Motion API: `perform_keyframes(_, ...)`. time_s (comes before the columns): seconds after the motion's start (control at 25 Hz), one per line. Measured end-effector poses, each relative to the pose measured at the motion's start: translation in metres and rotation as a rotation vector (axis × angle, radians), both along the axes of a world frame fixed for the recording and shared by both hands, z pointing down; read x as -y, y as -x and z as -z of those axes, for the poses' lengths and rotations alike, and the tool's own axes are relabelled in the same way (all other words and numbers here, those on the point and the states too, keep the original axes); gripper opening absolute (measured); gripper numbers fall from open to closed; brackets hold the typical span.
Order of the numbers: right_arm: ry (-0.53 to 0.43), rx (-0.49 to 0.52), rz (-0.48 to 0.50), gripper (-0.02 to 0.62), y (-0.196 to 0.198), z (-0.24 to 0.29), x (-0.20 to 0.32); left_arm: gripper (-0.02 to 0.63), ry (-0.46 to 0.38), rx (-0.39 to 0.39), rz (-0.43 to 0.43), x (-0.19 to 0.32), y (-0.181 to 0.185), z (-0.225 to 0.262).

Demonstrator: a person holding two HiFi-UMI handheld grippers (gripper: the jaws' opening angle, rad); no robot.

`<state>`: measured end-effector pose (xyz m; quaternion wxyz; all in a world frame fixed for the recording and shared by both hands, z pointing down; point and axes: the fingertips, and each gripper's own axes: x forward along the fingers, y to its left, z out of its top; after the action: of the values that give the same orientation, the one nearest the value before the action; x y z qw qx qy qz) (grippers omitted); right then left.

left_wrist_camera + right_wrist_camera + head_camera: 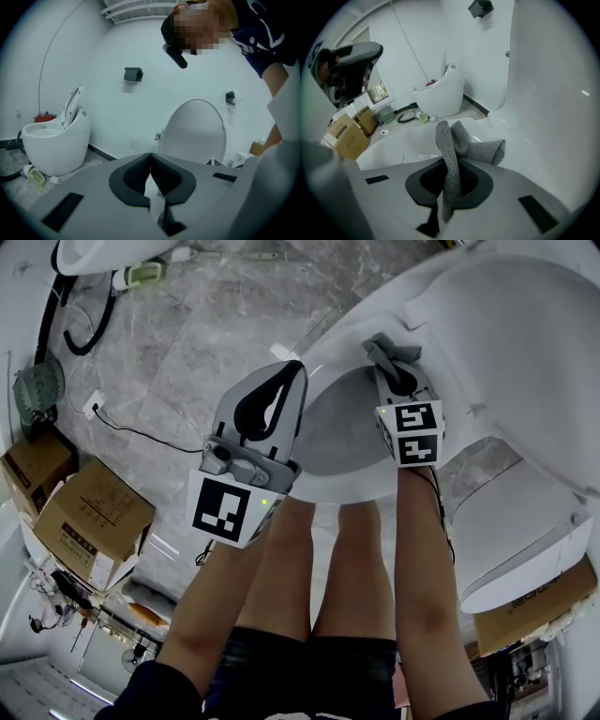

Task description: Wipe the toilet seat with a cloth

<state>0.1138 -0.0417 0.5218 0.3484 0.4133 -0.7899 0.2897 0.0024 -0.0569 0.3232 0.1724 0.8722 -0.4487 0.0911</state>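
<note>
A white toilet stands in front of the person's legs, its seat rim (349,486) round the grey bowl and its lid (511,329) raised at the upper right. My right gripper (392,360) is shut on a grey knitted cloth (379,347) over the seat's far right side. In the right gripper view the cloth (483,150) runs up between the jaws of my right gripper (452,165) and folds onto the white seat (405,143). My left gripper (294,371) hangs over the seat's left edge. It (150,157) is shut with nothing in it, facing the raised lid (197,133).
The person's bare legs (319,568) stand close against the bowl's front. Cardboard boxes (94,512) sit on the marble floor at left, with a cable (122,430) and a socket. A second toilet (56,140) stands further left. Another white fixture (525,531) lies at right.
</note>
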Motion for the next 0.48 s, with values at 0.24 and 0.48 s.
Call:
perform_keyframes(0.24, 0.083, -0.221, -0.161, 0.028, -0.065, -0.011, -0.034, 0.02, -0.006, -0.012, -0.002, 0.009, -0.009, 0.003)
perform_keyframes(0.48, 0.053, -0.228, -0.175, 0.029, -0.066, -0.011, -0.031, 0.02, -0.021, -0.016, -0.001, 0.015, -0.008, 0.006)
